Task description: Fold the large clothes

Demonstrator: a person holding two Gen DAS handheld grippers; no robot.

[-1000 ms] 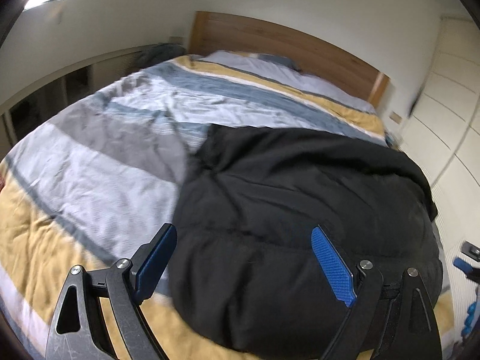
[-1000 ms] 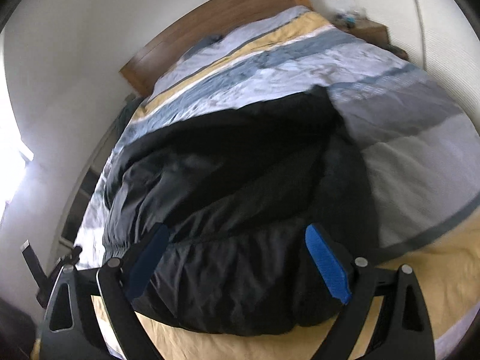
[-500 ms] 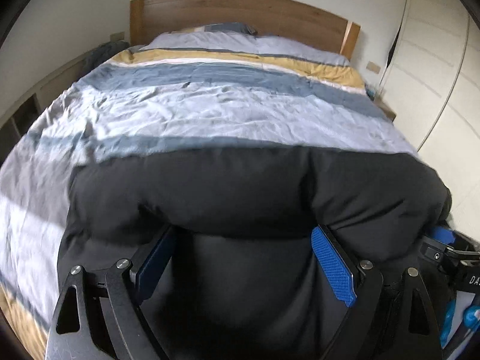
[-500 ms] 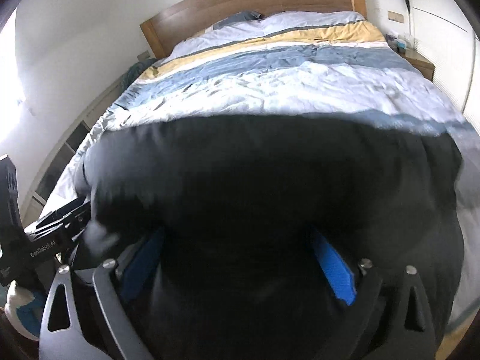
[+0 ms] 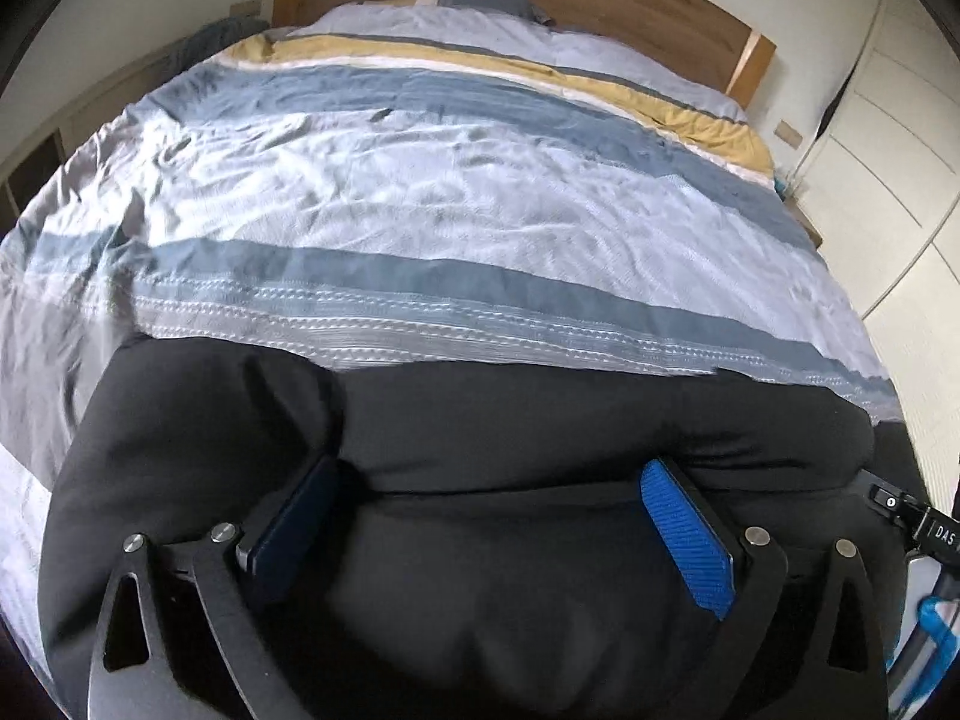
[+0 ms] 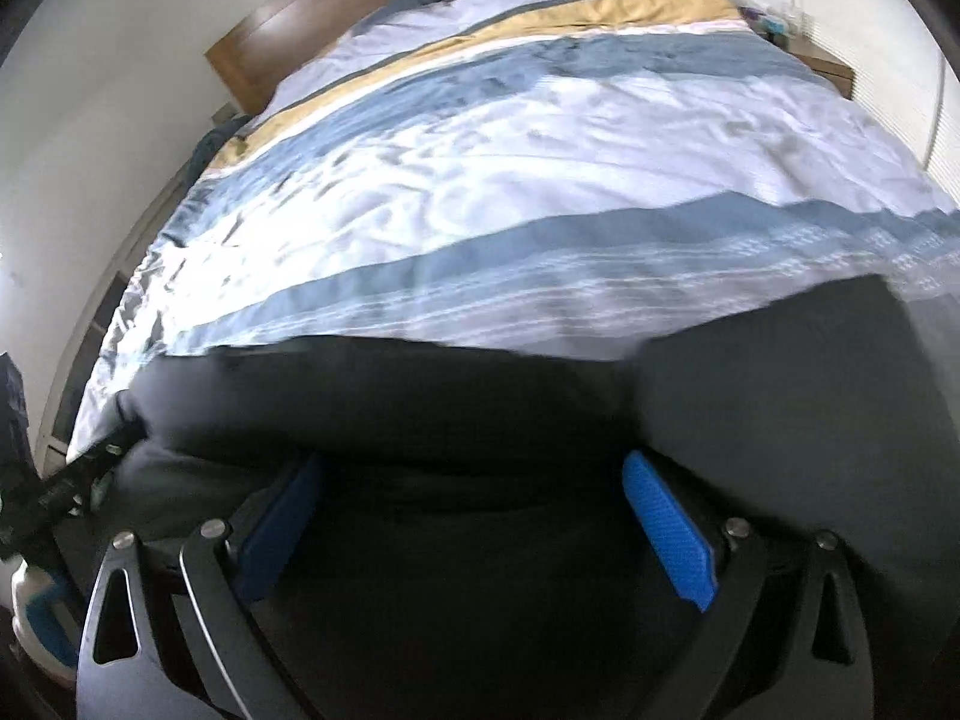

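Left gripper (image 5: 486, 516) opening, right gripper (image 6: 468, 510) wide, both over black padded coat (image 5: 540, 420); coat bunched, folding unfinished

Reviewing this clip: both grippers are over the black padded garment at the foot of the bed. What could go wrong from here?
1. The black garment is thick and puffy; the left gripper, jaws opening, may pinch only the top layer.
2. The right gripper view is blurred, so its grasp could land off the edge.
3. The striped duvet beneath might get pinched too.
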